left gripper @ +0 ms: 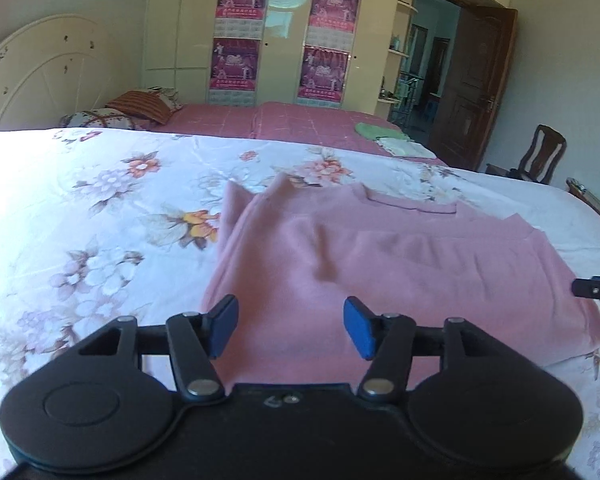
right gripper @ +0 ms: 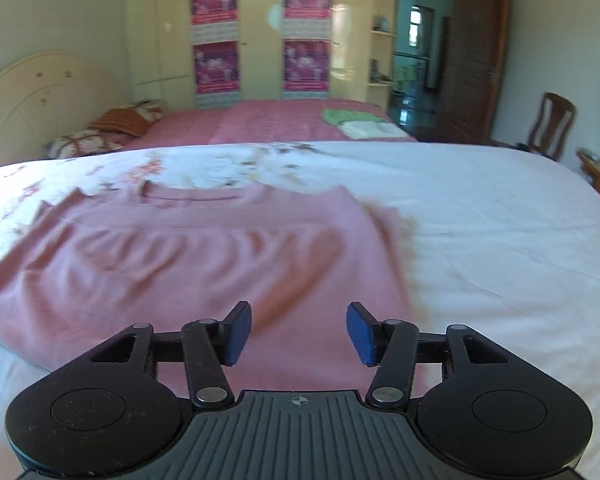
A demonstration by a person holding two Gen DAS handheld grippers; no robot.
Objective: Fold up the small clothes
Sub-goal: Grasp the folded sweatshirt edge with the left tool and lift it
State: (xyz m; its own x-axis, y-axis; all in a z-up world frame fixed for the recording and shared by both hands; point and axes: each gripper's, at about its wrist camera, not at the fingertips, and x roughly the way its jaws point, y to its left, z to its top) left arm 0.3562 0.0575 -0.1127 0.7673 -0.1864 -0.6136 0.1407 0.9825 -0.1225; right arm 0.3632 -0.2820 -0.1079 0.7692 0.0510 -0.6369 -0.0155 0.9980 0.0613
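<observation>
While my left claw (left gripper: 290,328) hangs over the near edge of the pink top (left gripper: 340,256), its two blue pads (left gripper: 224,326) stand apart with nothing pinched between them. My right claw (right gripper: 299,334) is let go too, with its pads (right gripper: 360,334) wide and only cloth far under them. That pink top (right gripper: 188,256) lies spread out on the bed (left gripper: 80,200), on a white sheet with big flowers. Its neck hole points away from me. One sleeve is folded in over the body. Past my bed is another bed (left gripper: 260,120) with a red cover, then tall cupboards (right gripper: 260,24) with pink posters. A brown chair (right gripper: 550,124) stands near the open door.
</observation>
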